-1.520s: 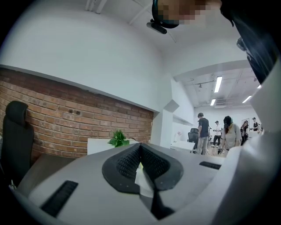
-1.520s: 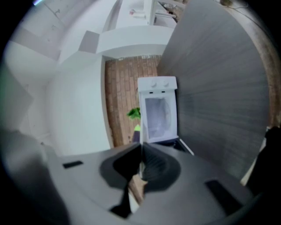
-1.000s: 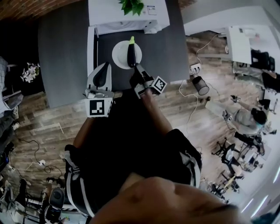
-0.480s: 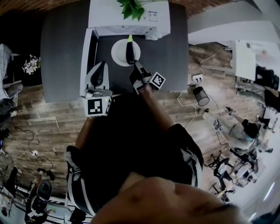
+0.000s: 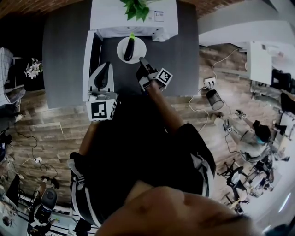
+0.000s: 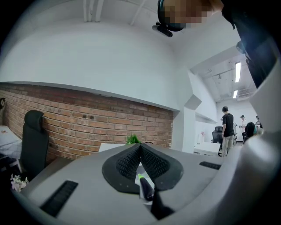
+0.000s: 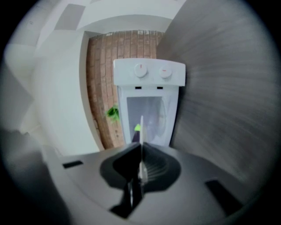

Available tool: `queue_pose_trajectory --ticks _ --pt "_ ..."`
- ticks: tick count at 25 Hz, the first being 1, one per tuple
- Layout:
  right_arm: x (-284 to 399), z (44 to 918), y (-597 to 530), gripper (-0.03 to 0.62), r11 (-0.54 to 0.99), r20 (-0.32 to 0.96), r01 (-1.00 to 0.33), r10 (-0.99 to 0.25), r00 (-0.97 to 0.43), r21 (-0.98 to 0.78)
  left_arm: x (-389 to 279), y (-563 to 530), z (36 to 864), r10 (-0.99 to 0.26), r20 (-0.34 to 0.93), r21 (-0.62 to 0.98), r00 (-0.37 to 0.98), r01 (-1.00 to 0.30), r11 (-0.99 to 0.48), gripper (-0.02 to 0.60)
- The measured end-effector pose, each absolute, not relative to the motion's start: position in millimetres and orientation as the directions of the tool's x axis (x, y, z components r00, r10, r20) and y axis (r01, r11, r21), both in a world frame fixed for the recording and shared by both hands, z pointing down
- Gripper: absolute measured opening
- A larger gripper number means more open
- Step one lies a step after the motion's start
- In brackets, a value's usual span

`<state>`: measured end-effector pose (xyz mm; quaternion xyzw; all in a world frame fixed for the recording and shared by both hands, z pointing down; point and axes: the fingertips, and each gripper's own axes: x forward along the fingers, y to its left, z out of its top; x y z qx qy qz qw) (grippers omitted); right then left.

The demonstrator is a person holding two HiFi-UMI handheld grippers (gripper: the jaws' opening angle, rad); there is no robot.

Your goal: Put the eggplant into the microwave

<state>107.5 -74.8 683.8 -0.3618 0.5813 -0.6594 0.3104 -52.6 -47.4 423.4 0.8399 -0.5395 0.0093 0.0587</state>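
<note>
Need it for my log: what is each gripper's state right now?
Left gripper: closed, holding nothing.
Right gripper: closed on the rim of the plate carrying the eggplant.

Left gripper (image 5: 106, 68) and right gripper (image 5: 142, 61): pale grey moulded shells, black ribbed pads (image 6: 125, 165), and a cube (image 5: 102, 110) of black-and-white square markers fitted to each. Black clothing (image 5: 133, 138) with white side stripes (image 5: 201, 168) is worn.

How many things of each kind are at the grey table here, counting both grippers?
microwave: 1
white plate: 1
eggplant: 1
green plant: 1
grippers: 2, the left gripper shut on nothing, the right gripper shut on the white plate's rim
Total: 6
</note>
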Motion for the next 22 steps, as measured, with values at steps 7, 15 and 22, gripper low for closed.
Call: queue_pose_trajectory --ticks 7,15,22 --pt "101 701 -99 0.035 -0.134 0.103 0.021 -0.842 -0.529 -0.991 -54 -56 421 -0.902 0.069 0.067 0.425 -0.905 -0.421 0.035" --pt "99 717 -124 0.037 -0.135 0.114 0.004 -0.856 -0.504 -0.991 -60 -70 419 -0.906 0.060 0.056 0.418 -0.908 -0.415 0.035" --pt "105 736 -144 0.035 -0.142 0.130 -0.009 -0.874 -0.468 -0.990 -62 -77 423 -0.907 0.071 0.060 0.415 -0.910 -0.411 0.035"
